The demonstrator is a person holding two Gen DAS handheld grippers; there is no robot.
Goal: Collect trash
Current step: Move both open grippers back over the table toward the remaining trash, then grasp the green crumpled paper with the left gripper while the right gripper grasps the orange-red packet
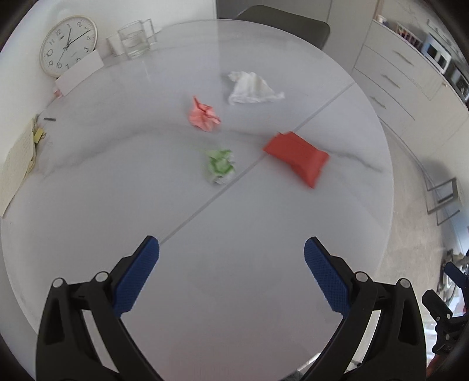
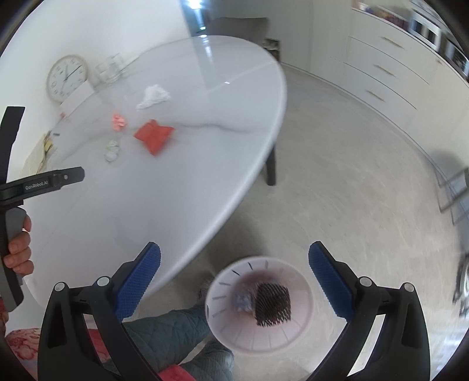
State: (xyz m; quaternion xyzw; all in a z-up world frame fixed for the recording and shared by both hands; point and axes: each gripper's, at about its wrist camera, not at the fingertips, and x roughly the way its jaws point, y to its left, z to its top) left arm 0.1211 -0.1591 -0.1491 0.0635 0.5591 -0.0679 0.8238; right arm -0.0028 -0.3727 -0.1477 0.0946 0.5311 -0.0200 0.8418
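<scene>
Four pieces of trash lie on the round white table point(image 1: 117, 205): a red packet point(image 1: 297, 156), a green-and-white crumpled paper point(image 1: 220, 165), a pink crumpled paper point(image 1: 203, 115) and a white tissue point(image 1: 252, 88). They also show in the right wrist view: the packet point(image 2: 154, 134), green paper point(image 2: 112, 150), pink paper point(image 2: 118, 121), tissue point(image 2: 154, 95). My left gripper point(image 1: 231, 258) is open and empty above the table's near part. My right gripper point(image 2: 234, 263) is open and empty over a white bin point(image 2: 234, 337) on the floor, which holds a dark mesh piece point(image 2: 272, 303).
A wall clock point(image 1: 69, 44), a glass jug point(image 1: 134, 39), a white card point(image 1: 79, 71) and papers point(image 1: 16, 167) sit at the table's far left. A dark chair point(image 1: 281, 25) stands behind. White drawers point(image 1: 398, 76) line the right. My left gripper's body point(image 2: 44, 183) shows at left.
</scene>
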